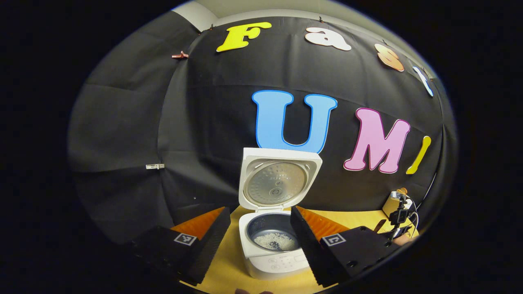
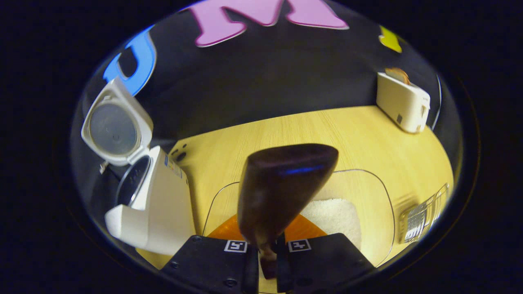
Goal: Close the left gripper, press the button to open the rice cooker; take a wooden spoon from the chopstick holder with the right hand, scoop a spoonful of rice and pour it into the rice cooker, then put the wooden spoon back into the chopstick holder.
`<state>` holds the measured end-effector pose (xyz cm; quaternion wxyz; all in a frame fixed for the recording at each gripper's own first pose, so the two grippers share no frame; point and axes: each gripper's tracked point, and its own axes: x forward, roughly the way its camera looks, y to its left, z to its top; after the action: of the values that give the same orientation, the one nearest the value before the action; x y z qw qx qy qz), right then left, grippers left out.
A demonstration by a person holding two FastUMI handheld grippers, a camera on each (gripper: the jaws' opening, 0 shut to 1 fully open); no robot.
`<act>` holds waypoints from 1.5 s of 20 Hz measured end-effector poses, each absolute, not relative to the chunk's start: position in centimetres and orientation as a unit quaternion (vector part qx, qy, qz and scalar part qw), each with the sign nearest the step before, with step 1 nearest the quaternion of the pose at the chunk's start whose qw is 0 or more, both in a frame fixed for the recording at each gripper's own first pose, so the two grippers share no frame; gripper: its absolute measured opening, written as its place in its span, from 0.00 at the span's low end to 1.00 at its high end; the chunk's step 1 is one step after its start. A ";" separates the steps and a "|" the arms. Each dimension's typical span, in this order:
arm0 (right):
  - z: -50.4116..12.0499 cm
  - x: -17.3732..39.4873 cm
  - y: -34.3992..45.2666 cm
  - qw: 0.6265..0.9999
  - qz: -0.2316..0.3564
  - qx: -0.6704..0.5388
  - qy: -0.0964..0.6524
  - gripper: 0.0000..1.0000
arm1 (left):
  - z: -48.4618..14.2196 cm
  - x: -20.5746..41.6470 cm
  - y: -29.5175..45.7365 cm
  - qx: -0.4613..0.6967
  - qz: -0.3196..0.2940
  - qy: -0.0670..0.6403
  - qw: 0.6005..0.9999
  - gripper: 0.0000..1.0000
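The right gripper (image 2: 267, 255) is clamped on the handle of the wooden spoon (image 2: 286, 183), whose dark bowl hangs over the clear container (image 2: 380, 192) of rice (image 2: 333, 216), so the step in hand looks like either a scoop or the trip back to the chopstick holder (image 2: 423, 214); whether the spoon bowl carries rice cannot be told from its underside. The rice cooker (image 1: 271, 228) stands with its lid (image 1: 278, 179) up, and some rice already lies in the inner pot (image 1: 276, 241). To do this well, keep the spoon level, lift it clear of the container's rim, and travel left across the worktop (image 2: 286, 130) toward the cooker's mouth, tipping only once over the pot. The raised lid guards the far side, so approach from the front. The left gripper (image 1: 257, 241) hangs open in front of the cooker; it would be wise to draw it aside. The toaster (image 2: 402, 102) sits well apart
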<state>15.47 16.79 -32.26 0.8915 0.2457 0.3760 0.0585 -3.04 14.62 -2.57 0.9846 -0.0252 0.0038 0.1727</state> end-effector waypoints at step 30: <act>-17.3 18.3 14.7 0.787 0.112 0.557 0.239 0.20 | -2.8 -4.2 14.1 -0.031 0.160 -0.011 0.987 0.95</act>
<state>18.30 14.73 -17.28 0.7875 0.5570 0.2388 0.1121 -4.22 14.11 -2.82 0.9865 -0.0314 -0.0111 0.1603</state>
